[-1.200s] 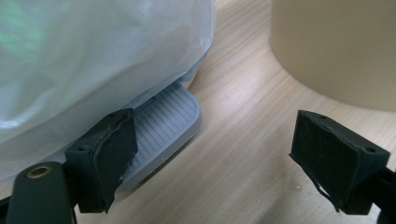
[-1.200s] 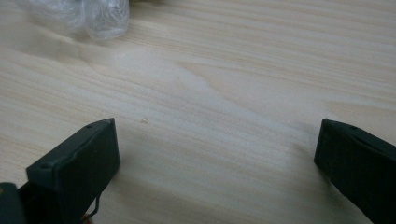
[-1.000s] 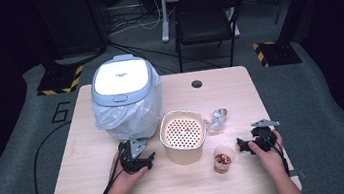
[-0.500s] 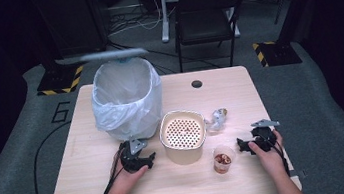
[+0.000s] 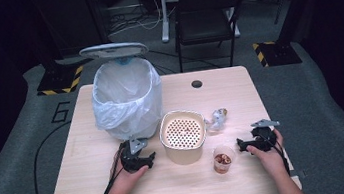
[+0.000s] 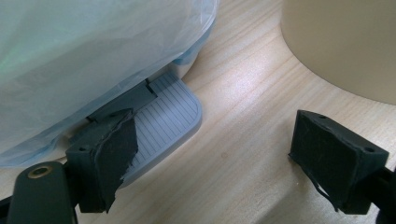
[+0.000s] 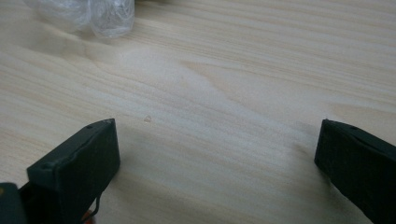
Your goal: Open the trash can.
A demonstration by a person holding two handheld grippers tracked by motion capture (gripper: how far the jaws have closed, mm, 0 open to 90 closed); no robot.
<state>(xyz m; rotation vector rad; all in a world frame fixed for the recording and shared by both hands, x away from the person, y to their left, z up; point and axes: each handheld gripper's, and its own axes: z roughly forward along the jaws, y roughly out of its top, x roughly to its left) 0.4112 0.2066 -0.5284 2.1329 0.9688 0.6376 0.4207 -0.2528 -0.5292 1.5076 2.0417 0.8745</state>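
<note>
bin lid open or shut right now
Open. The lid stands raised behind the bin, baring the white bag lining its mouth. The left claw rests its pad on the pedal.

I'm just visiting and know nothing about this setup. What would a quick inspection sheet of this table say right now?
Surface: wooden table, round hole near the far edge.
Job's things: lined bin, lid raised; left jaw on its pedal.
Clutter: perforated beige container, small cup, crumpled plastic.
Grippers: left gripper and right gripper both open, holding nothing.
Cables: one trails from each gripper.
Surroundings: chair, dark floor.
</note>
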